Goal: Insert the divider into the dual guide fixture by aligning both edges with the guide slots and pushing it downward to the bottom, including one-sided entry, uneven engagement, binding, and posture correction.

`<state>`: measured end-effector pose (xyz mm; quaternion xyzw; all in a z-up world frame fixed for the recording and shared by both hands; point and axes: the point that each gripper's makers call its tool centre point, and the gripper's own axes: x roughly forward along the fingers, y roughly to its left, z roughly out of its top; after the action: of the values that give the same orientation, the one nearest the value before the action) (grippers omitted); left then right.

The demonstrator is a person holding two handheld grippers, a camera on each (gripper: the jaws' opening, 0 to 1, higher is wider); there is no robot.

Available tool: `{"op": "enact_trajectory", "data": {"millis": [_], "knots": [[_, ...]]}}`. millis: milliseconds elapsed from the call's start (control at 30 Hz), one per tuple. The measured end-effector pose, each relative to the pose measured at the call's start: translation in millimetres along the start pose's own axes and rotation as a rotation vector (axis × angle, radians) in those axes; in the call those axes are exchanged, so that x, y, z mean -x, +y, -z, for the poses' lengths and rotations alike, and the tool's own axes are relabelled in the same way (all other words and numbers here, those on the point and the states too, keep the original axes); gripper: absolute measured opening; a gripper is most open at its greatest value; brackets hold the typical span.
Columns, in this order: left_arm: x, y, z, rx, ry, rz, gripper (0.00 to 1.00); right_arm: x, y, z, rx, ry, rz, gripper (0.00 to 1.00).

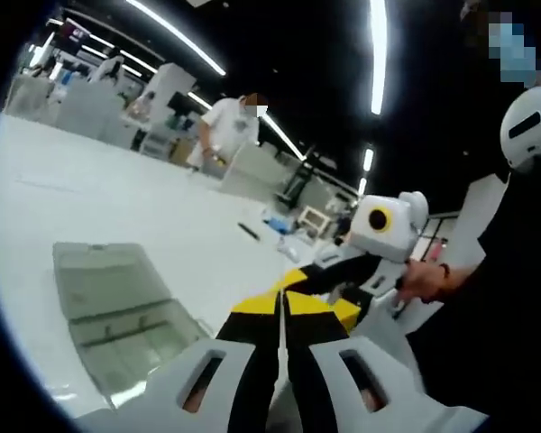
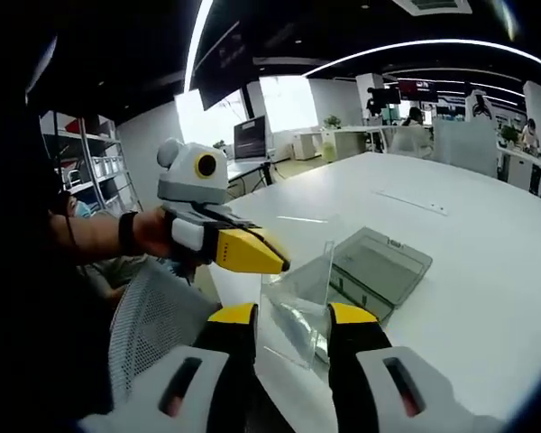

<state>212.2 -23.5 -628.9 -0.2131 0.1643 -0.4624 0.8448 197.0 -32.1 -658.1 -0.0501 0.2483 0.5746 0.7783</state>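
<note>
So here's where we're at. Our right hand-held gripper has its jaws clamped on the divider, a clear plastic sheet standing roughly upright between the yellow tips, with its top corner poking up above them. Our left hand-held gripper has its jaws pressed together with nothing between them; you can see it from the right gripper view too, floating off to the left of the divider with its yellow tip pointing at the sheet, close but not touching as far as we can tell.

The dual guide fixture, a shallow clear tray-like thing, sits on the white surface just beyond and to the right of the divider. In the left gripper view it lies to the near left of that gripper's tips.

What matters for the next move: the divider is up in the air, not in any slot yet, and the fixture is forward and below it. The right hand is the one carrying, so we'd guess it brings the sheet over and down, with both edges squared to the slots. We can't really make out the slots themselves from here.
</note>
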Motion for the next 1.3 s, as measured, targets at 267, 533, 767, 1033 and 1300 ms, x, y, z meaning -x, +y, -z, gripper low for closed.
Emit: {"op": "enact_trajectory", "data": {"millis": [267, 533, 767, 1033, 1300], "knots": [[3, -9.9, -5.1, -0.013, -0.002, 0.061, 0.00, 4, 8, -6.5, -0.030, -0.051, -0.083, 0.22], [6, -17.0, -11.9, 0.021, -0.035, 0.109, 0.00, 11, 12, -20.4, -0.153, -0.150, -0.157, 0.15], [11, -29.2, -19.5, 0.068, -0.074, 0.191, 0.00, 19, 22, -29.7, -0.190, -0.204, -0.253, 0.11], [13, -51.8, -23.9, 0.042, -0.043, 0.317, 0.00, 24, 45, -35.2, -0.172, -0.200, -0.409, 0.08], [15, -51.2, -30.0, 0.043, -0.073, 0.321, 0.00, 25, 44, -39.8, -0.184, -0.222, -0.420, 0.07]]}}
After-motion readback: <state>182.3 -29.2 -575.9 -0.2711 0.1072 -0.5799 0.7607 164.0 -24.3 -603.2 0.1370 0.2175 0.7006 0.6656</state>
